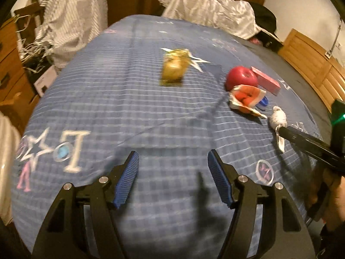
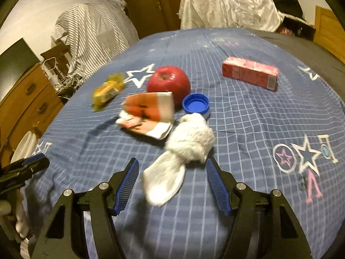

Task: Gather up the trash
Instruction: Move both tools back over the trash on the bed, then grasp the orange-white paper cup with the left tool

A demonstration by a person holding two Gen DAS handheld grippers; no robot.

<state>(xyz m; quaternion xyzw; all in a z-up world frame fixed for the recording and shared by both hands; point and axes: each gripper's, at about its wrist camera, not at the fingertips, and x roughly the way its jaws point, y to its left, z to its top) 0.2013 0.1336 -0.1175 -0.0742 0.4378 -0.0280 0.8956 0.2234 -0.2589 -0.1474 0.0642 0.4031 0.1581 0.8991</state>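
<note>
Your left gripper and right gripper both carry matt black plastic arms, ribbed blue pads and bright metal screws. Beneath your fingers lies a soft, matt woven bedsheet with printed checks. Between your right pads sits a fuzzy white cloth sock. Beyond it lie a crumpled paper wrapper, a smooth blue plastic cap, a glossy red apple, a matt pink cardboard carton and, left, a shiny yellow film packet.
</note>
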